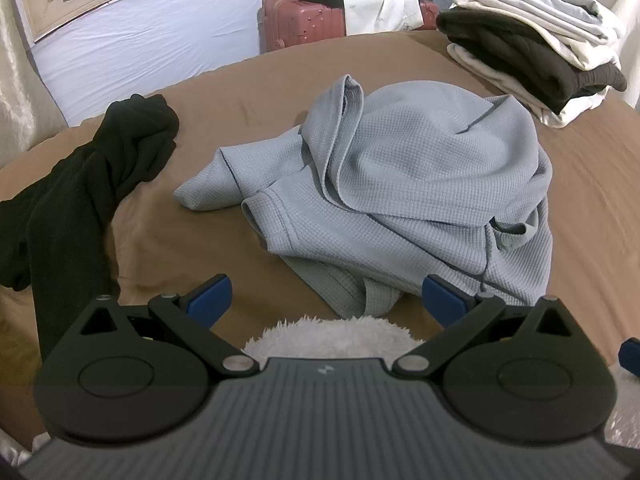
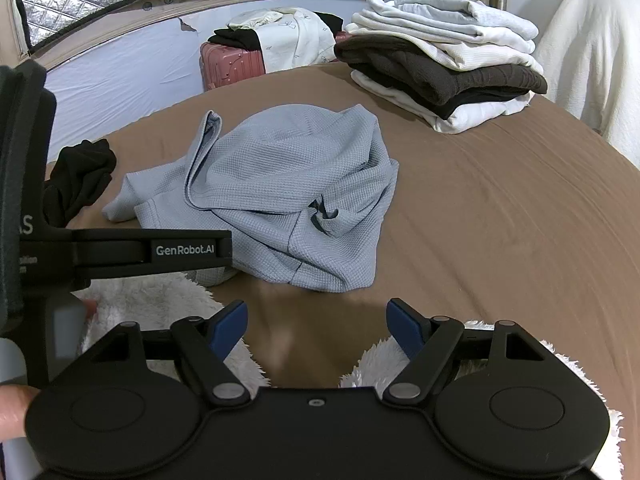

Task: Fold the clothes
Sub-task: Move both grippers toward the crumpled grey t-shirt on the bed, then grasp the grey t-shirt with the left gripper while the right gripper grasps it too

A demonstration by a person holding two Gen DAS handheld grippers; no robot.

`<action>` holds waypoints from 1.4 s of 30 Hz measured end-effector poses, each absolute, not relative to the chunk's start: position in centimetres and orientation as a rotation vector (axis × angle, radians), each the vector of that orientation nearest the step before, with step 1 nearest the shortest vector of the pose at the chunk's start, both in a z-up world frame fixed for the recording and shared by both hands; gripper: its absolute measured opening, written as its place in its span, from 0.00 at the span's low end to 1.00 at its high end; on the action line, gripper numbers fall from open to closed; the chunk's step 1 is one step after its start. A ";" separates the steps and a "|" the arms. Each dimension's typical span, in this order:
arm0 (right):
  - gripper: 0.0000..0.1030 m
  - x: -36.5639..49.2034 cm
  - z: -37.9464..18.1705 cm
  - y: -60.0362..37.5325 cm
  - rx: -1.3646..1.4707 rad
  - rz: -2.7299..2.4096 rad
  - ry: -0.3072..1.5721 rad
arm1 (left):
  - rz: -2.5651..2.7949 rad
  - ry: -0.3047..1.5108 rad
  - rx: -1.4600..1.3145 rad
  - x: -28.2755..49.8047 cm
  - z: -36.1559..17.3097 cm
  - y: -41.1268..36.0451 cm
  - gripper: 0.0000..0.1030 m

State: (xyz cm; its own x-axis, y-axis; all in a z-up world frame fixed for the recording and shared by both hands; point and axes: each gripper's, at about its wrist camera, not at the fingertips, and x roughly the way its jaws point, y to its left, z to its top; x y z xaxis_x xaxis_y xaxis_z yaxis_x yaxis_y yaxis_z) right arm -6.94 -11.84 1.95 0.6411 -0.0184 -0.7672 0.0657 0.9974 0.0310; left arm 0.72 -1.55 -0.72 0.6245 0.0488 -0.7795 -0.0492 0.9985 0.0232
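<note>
Garment: a crumpled light blue waffle-knit hoodie (image 1: 404, 184) lies in a heap mid-bed on the brown bedsheet (image 2: 500, 208).
Left gripper (image 1: 326, 300): blue-padded jaws spread wide, empty, hovering just short of the hoodie's near hem.
Right gripper (image 2: 316, 324): jaws spread wide, empty, over bare sheet just short of the hoodie.
Beyond the hoodie, right: a folded stack of white and dark brown clothes (image 2: 444, 68).
Left of the hoodie: a rumpled black garment (image 1: 80, 184).
Behind the hoodie, off the bed: a pink hard-shell suitcase (image 1: 300, 20).
</note>
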 end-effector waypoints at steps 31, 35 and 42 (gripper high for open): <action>0.80 -3.0 1.5 -17.7 0.399 0.011 0.916 | 0.051 0.964 -0.080 5.7 0.1 4.3 1.00; 0.80 0.1 -0.1 -21.3 0.625 0.041 0.933 | -0.014 1.102 -0.230 8.7 -2.5 7.4 1.00; 0.80 4.8 -2.7 -22.7 0.864 0.121 0.974 | -0.097 1.096 -0.394 12.2 -2.8 8.4 1.00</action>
